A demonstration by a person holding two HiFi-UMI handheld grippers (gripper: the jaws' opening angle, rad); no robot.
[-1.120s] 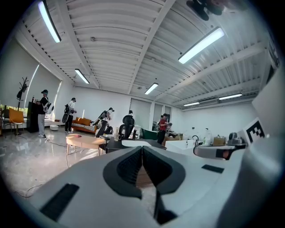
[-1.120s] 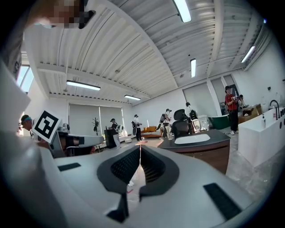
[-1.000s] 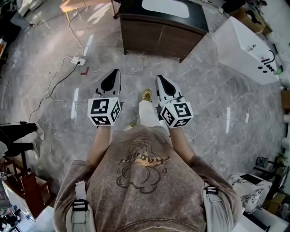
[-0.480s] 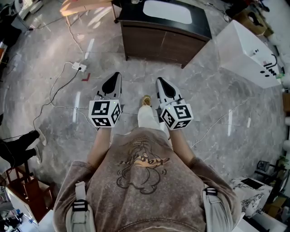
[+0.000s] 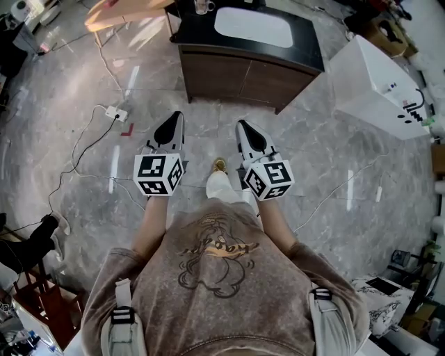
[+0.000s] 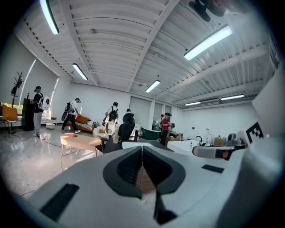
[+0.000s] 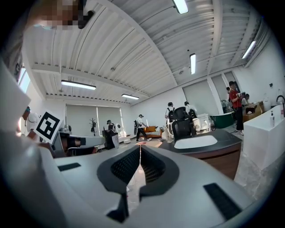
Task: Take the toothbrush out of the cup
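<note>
— Toothbrush: too small to make out. Cup [image 5: 201, 6], though?
— Sits at the top edge of the frame, on the black counter [image 5: 310, 46] of the cabinet [image 5: 243, 73], just left of the white basin [image 5: 254, 26].
— And relative to the tongs?
— Well apart, above both. Left tongs [image 5: 176, 116] and right tongs [image 5: 240, 125] held side by side at mid-frame over the grey floor [image 5: 83, 174], tips aimed up toward the cabinet.
— Jaws?
— Pressed together on both, nothing between.

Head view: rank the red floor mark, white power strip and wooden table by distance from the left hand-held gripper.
1. red floor mark, just left of the left hand-held gripper.
2. white power strip, farther left.
3. wooden table, far ahead-left.
</note>
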